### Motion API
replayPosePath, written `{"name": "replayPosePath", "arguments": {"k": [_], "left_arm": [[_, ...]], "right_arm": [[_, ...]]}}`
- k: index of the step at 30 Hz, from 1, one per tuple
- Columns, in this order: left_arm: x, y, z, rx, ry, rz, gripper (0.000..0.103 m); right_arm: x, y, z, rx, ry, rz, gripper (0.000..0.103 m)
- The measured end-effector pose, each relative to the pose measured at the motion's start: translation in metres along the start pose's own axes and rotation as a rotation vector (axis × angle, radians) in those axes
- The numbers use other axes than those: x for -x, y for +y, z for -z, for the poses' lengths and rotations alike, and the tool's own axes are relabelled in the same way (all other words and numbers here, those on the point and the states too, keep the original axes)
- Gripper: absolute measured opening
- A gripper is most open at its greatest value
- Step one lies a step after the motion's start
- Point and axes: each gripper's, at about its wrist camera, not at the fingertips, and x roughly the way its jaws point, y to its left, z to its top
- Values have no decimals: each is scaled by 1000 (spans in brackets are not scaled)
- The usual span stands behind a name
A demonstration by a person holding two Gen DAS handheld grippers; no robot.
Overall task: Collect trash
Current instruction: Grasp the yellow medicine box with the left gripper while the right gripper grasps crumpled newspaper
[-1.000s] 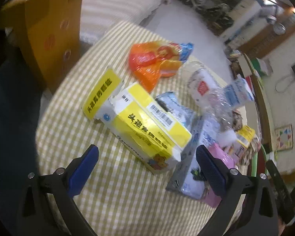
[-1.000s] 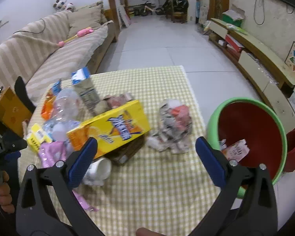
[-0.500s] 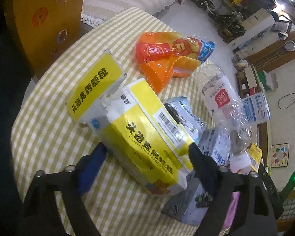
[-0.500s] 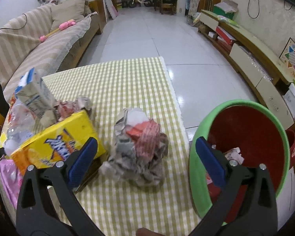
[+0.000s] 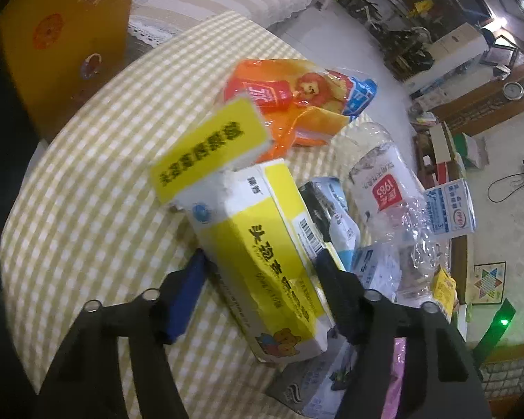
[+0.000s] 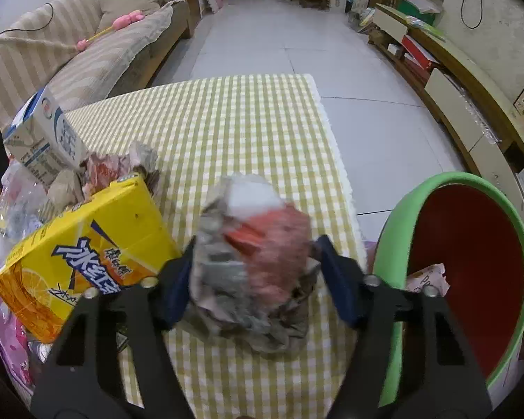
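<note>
Yellow-white box (image 5: 262,262) tilted on checked cloth; crumpled paper wad (image 6: 251,272) beside bin.

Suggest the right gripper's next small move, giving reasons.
Probably lift and swing right: the right gripper, jaws just closing, pinches the crumpled grey-and-red paper wad, and the green-rimmed red bin stands open beside the checked table.

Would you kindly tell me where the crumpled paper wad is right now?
In the right wrist view, the crumpled paper wad sits on the checked tablecloth, between the right gripper's fingers, with the yellow drink carton left and green bin right.
</note>
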Motion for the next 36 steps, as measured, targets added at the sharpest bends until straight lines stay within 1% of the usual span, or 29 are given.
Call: {"name": "replayPosePath", "arguments": {"k": [1,2,4,9,15,17,19,22,23,24,29,32,33,34,35,36], "left_arm": [[-1,-4,-1,-4,-1,-7,47],[-2,-5,-2,-8,0,-9,46],[-1,-5,-5,-12,-3,-10,39],[5,0,-8,-28,-17,3,35],[29,-4,-7,-88,-76,-21,30],[37,-6,-6,-114,-94,-32,26],[47,-8,-6,-145,-112,-48,12],[60,-12,-4,-187,-137,-60,8],[64,-13,-3,-197,-141,-62,0],[67,-14,-2,-209,-142,-65,0],[77,-10,1,-206,-127,-45,0],[76,-14,10,-241,-96,-44,0],[78,-15,11,-244,-99,-54,4],[77,-16,12,-256,-97,-57,35],[78,-18,13,-268,-97,-54,54],[79,-18,13,-271,-113,-55,77]], "right_arm": [[1,1,1,3,-1,-2,55],[2,2,1,5,-3,-3,53],[4,2,1,6,-8,-15,50],[13,6,0,14,-16,-28,47],[34,10,-2,16,-60,-33,44],[43,12,-4,15,-76,-38,44],[50,14,-6,16,-87,-42,44],[64,17,-7,16,-108,-47,44],[68,19,-7,16,-115,-51,44],[72,20,-7,16,-120,-53,44],[87,25,-4,30,-139,-55,44],[92,27,-1,33,-140,-58,44],[93,27,0,33,-140,-58,44],[94,27,1,31,-142,-58,44],[95,26,2,29,-143,-58,44],[96,26,2,28,-144,-58,44]]}}
